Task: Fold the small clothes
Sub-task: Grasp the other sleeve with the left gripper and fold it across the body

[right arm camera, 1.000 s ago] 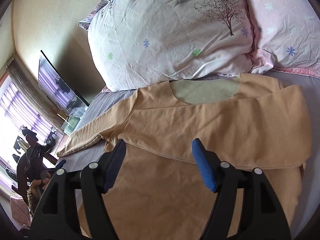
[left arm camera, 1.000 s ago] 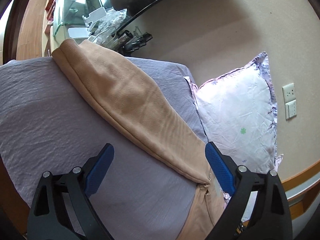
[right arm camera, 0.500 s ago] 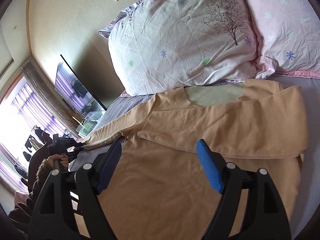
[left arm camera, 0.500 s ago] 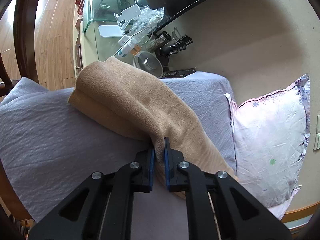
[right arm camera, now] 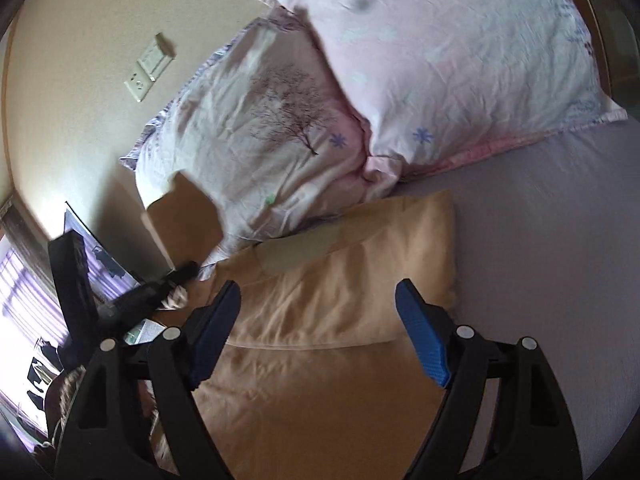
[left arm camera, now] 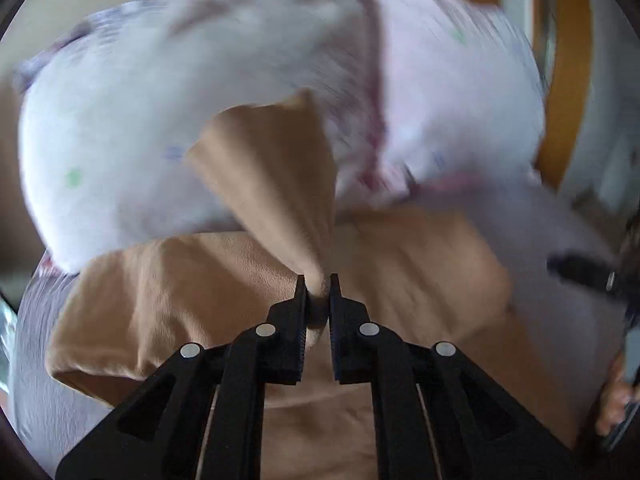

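Note:
A tan long-sleeved shirt (right arm camera: 344, 300) lies on the grey bed sheet (right arm camera: 540, 248), one sleeve folded across its chest. My left gripper (left arm camera: 318, 288) is shut on the other sleeve (left arm camera: 280, 184) and holds it lifted above the shirt body (left arm camera: 180, 280), in front of the pillows. That raised sleeve (right arm camera: 184, 216) and the left gripper (right arm camera: 152, 292) also show at the left of the right wrist view. My right gripper (right arm camera: 320, 320) is open and empty, hovering over the shirt's lower half.
Two floral pillows (right arm camera: 280, 120) (right arm camera: 460, 52) lean against the beige wall at the head of the bed. A wall socket (right arm camera: 150, 68) sits above them. A wooden bed frame (left arm camera: 560, 80) shows at the right of the blurred left wrist view.
My left gripper closed on the outstretched sleeve and swung it up and across toward the shirt body. My right gripper stayed open and shifted a little over the shirt.

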### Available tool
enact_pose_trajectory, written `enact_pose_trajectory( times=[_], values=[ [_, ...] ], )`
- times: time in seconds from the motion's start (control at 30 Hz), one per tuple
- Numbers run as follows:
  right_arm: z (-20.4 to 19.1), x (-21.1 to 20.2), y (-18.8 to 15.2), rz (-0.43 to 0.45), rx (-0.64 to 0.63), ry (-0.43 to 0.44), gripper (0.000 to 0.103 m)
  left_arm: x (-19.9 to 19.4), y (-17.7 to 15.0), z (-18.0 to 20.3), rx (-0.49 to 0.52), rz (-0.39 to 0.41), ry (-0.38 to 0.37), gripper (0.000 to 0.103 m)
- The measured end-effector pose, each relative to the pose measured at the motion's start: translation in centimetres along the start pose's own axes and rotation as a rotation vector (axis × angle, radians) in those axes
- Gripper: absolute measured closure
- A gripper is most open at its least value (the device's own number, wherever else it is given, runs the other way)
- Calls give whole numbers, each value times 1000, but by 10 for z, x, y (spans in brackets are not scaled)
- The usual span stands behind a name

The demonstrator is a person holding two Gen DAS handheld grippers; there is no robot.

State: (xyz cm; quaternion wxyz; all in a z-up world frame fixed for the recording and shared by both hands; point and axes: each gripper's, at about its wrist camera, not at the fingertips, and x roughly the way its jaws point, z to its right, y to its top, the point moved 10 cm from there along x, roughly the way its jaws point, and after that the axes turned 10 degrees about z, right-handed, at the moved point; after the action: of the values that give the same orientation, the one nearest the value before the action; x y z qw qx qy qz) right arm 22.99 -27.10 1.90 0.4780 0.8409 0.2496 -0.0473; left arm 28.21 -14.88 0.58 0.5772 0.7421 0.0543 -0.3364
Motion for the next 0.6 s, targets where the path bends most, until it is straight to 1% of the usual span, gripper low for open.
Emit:
enact_pose_trajectory(
  times=[0.03, 0.07, 0.1, 0.13, 0.17, 0.2, 0.23, 0.27, 0.3, 0.33, 0.4, 0.43, 0.47, 0.53, 0.6],
  values=[
    [10, 4, -4, -18, 16, -23, 23, 18, -18, 35, 125, -50, -2, 92],
    [21, 8, -8, -43, 37, -44, 23, 29, -36, 62, 238, -79, 7, 92],
    [28, 11, -11, -60, 56, -53, 24, 32, -48, 77, 328, -75, 39, 91],
    [35, 12, -13, -71, 75, -58, 24, 27, -50, 83, 418, -23, 112, 87],
    [39, 11, -14, -76, 87, -60, 24, 16, -50, 88, 468, 18, 109, 81],
    [42, 11, -12, -75, 89, -62, 25, 5, -47, 89, 457, 39, 76, 65],
    [43, 11, -10, -73, 85, -61, 32, -9, -42, 82, 414, 58, 45, 50],
    [41, 12, -8, -75, 82, -53, 42, -23, -35, 72, 358, 78, 14, 44],
    [37, 15, -7, -83, 78, -40, 46, -35, -29, 57, 304, 94, -6, 36],
    [33, 20, -7, -95, 69, -27, 51, -42, -22, 37, 249, 104, -4, 33],
    [25, 33, -6, -118, 25, -39, 52, -48, -16, -15, 127, 104, 55, 32],
    [22, 40, -6, -128, 1, -57, 53, -46, -17, -43, 70, 88, 92, 32],
    [21, 49, -7, -141, -17, -74, 54, -43, -22, -70, 15, 59, 130, 32],
    [21, 67, -11, -178, -39, -107, 56, -36, -36, -110, -58, 13, 181, 32],
    [27, 84, -19, -226, -53, -158, 58, -32, -54, -133, -95, -33, 214, 32]
  ],
)
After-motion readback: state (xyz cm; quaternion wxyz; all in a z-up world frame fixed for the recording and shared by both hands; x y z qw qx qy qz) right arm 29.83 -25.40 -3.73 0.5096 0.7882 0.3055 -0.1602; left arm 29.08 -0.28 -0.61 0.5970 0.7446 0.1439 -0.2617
